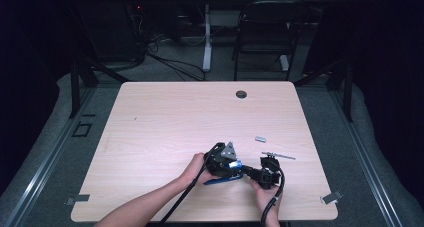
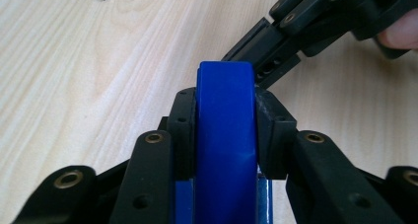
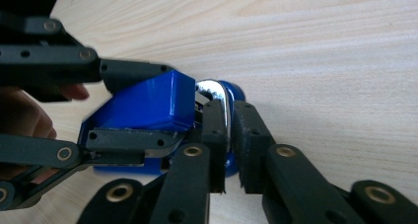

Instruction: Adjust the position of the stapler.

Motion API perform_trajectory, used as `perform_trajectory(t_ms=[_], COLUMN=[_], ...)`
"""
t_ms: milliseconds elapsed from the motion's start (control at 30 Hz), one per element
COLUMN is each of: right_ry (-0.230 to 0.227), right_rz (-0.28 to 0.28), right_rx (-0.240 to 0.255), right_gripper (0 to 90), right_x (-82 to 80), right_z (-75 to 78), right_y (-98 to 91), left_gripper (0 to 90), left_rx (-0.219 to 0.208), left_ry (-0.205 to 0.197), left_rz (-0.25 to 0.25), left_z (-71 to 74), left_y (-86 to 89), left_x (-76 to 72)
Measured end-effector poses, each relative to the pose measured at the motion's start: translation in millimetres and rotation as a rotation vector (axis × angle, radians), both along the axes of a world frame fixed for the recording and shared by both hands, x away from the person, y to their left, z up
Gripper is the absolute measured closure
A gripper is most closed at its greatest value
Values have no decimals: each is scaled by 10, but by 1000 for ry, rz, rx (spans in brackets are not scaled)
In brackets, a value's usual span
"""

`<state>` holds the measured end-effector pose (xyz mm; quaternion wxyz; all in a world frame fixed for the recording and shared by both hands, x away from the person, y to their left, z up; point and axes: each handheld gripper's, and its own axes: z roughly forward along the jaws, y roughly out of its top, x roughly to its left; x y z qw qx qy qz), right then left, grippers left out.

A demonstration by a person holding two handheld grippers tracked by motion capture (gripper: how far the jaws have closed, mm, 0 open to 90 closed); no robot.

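- Our left tongs (image 2: 224,135) are clamped on the blue body of the stapler (image 3: 148,110), which sits low over the near right part of the surface (image 1: 165,117).
- Our right tongs (image 3: 229,150) are closed on the stapler's shiny metal part (image 3: 217,93) at its front end.
- We judge the metal to be slick: pulled at an angle, it could slip out of the right tongs.
- A hard tug might twist the stapler in the left tongs.
- The loose metal piece (image 1: 259,138) and thin rod (image 1: 278,156) nearby could get knocked.
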<state>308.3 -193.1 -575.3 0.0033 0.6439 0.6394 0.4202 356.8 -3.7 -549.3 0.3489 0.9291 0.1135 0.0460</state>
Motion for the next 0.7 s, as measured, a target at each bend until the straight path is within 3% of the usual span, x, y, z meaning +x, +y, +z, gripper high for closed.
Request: perform_trajectory(t_ms=[300,467,600,700], right_ry=[-21,-12,7,2], right_rz=[-6,-20,-35,-36], right_rx=[-6,11,44,32], right_gripper=[867,860,801,804], right_x=[-7,-5,-12,-17], right_z=[-4,-9,-39,-31], right_y=[19,17,-24,-12], left_gripper=[665,665,665,665], left_rx=[-28,-42,-51,-51], left_ry=[-31,-40,-49,-49], left_rz=[-35,-41,-45,-47], left_z=[-12,-25,-34,-35], left_y=[42,60,65,67], left_x=[-2,-4,-7,-5])
